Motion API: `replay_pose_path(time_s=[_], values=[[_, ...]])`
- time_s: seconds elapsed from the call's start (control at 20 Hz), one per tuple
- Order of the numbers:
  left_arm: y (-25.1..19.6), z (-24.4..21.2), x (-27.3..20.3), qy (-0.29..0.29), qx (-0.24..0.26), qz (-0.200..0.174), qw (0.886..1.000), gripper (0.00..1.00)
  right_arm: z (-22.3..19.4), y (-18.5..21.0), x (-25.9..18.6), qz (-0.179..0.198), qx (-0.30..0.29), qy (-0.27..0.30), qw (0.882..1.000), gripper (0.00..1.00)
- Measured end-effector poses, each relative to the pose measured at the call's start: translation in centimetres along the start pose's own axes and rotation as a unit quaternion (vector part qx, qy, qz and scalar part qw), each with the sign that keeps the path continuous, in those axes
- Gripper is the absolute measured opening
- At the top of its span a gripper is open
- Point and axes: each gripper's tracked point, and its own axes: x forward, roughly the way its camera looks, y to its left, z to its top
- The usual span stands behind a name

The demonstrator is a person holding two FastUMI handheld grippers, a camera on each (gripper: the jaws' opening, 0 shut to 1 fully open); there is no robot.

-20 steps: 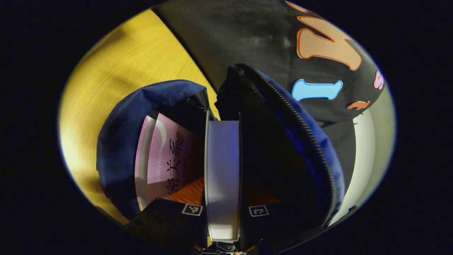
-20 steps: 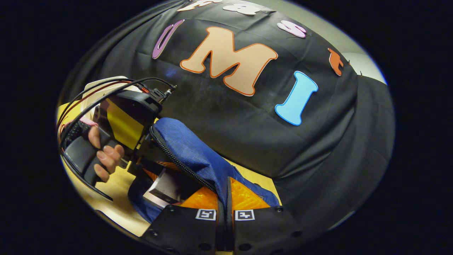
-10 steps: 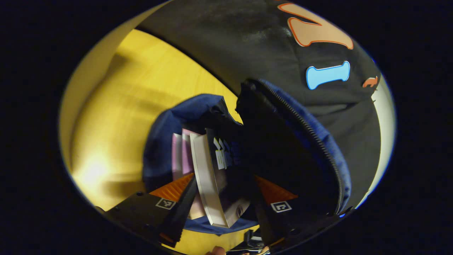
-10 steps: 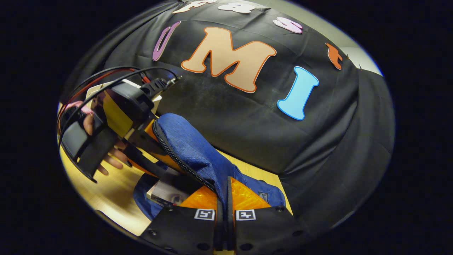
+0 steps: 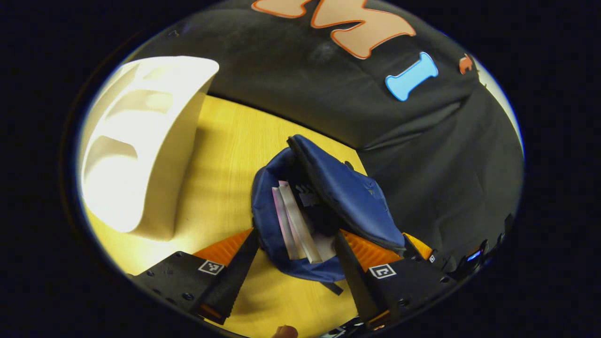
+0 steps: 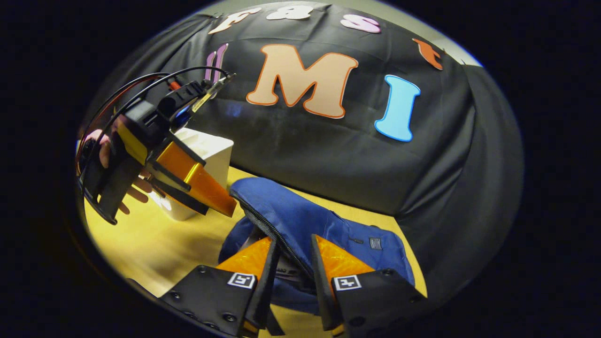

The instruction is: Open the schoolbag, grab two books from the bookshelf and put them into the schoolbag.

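two books [image 5: 295,220] stand on edge inside the open bag [image 5: 347,197], side by side, page edges toward you; a third, darker item lies just behind them in the bag's mouth, too dim to name; the bag lies on the table [image 5: 225,155], its zip flap raised and folded toward the cloth wall.

your left gripper [image 5: 293,263] is spread wide, holding nothing; in the left gripper view its fingers stand apart on either side of the bag's near end, above the table; in the right gripper view the same gripper [image 6: 206,188] hangs in the air above and to the left of the bag, clear of it, with a hand [image 6: 122,159] on its grip and cables looping from its top.

your right gripper [image 6: 293,277] has its fingers parted by a narrow gap; the zip edge of the bag [image 6: 310,225] runs down into that gap; you cannot tell whether either finger touches the fabric; both fingers do not press on it; in the left gripper view the right gripper [image 5: 422,253] sits at the bag's right end, just beside the flap.

shelf [image 5: 141,141]: a white unit on the table, left of the bag and well apart from it; in the right gripper view the shelf [image 6: 206,155] stands behind the left gripper, near the cloth wall; its openings look bare where visible.
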Motion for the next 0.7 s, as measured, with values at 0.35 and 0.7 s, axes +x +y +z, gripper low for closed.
replay_pose_path(time_s=[0.35, 0.7], values=[[-0.1, -0.4, -7.4, -0.049, 0.055, 0.033, 0.997, 0.96, 1.5, 1.7, -5.1, -0.012, 0.045, -0.010, 0.999, 0.92], [5.3, 1.1, -18.8, -0.140, 0.092, 0.129, 0.977, 0.95, 7.4, 3.2, -9.6, -0.040, 0.090, -0.047, 0.994, 0.92]])
